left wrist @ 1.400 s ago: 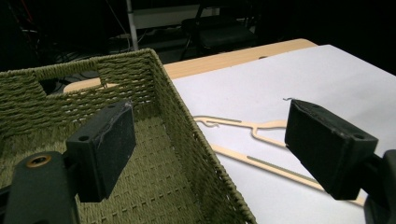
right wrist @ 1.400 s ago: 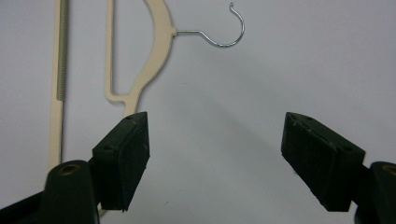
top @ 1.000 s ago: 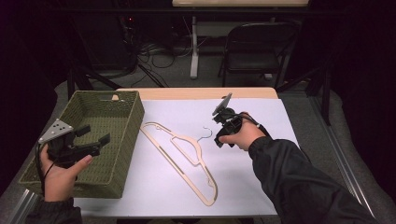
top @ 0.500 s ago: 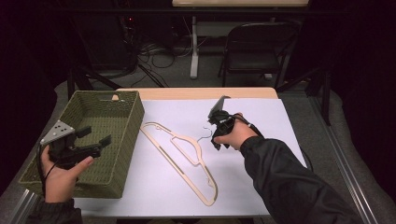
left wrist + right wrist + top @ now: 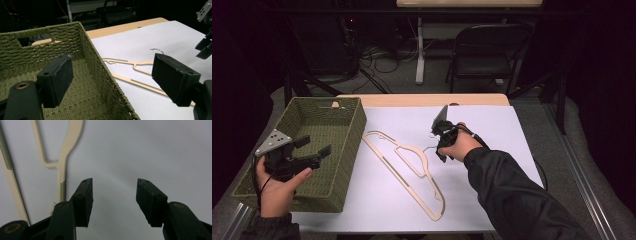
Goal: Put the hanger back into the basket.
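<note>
While the left gripper (image 5: 314,151) is held over the near part of the green woven basket (image 5: 357,117), its jaws spread wide and empty, the right gripper (image 5: 438,141) has been brought leftward and downward over the last second, from a spot further out on the white sheet to a position just beside the wire hook of the hanger (image 5: 409,167). Its jaws are seen well apart in the right gripper view, with nothing between them and only the bare white tabletop (image 5: 150,150) beneath; the cream neck of the hanger (image 5: 63,157) lies just to the left of the left jaw. From this shift it is judged that a grasp near the hook or neck is being lined up, though no contact has yet been made. The hanger lies flat on the tabletop (image 5: 522,130), between the basket and the right hand. Its long axis runs diagonally in the high view, from the far end close to the basket's wall to the near end toward the front edge of the tabletop. The hook points away from the basket, toward the right gripper. In the left gripper view the hanger (image 5: 135,66) is seen beyond the basket's rim (image 5: 100,60), well apart from the left jaws.
</note>
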Motion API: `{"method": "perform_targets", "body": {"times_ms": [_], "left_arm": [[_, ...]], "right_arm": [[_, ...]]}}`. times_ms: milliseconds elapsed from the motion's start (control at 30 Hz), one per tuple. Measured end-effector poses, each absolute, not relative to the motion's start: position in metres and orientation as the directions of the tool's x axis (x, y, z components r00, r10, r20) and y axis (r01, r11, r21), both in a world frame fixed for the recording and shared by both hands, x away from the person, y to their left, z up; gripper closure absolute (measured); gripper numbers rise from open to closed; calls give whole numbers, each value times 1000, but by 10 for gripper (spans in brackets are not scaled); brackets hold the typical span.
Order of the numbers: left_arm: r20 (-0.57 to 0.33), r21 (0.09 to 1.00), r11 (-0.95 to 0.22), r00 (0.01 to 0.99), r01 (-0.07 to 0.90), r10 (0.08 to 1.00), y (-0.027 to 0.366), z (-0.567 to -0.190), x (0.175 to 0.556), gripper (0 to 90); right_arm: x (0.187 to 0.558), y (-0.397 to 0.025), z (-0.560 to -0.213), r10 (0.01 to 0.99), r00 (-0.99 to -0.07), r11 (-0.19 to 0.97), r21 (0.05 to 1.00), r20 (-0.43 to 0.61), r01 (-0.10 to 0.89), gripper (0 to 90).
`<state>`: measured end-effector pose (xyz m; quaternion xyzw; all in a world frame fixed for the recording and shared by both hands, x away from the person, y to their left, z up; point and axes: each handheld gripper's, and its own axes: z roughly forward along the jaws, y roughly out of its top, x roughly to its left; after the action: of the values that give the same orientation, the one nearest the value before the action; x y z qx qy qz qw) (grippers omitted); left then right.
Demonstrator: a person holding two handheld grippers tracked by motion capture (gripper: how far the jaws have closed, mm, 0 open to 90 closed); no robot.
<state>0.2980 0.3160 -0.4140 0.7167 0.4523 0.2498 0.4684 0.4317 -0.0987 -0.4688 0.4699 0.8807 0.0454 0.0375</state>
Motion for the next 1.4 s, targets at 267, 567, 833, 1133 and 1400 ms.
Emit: {"method": "perform_targets", "body": {"times_ms": [267,567,833,1133,1400], "left_arm": [[-70,897,-149,466,417,882,316,-414,298,182],[-70,895,-152,470,418,880,314,-415,298,184],[-70,895,-152,470,419,880,316,-416,298,184],[-71,893,-155,471,424,879,315,-417,299,184],[-72,892,-154,471,424,879,314,-417,299,184]], "right_arm": [[432,-91,-474,834,-550,551,55,-42,833,466],[437,-73,-485,835,-550,549,82,-16,832,493],[438,-54,-506,834,-552,548,115,4,828,503],[440,-40,-510,824,-566,566,51,-4,823,511],[438,-34,-522,838,-545,540,110,24,834,518]]}}
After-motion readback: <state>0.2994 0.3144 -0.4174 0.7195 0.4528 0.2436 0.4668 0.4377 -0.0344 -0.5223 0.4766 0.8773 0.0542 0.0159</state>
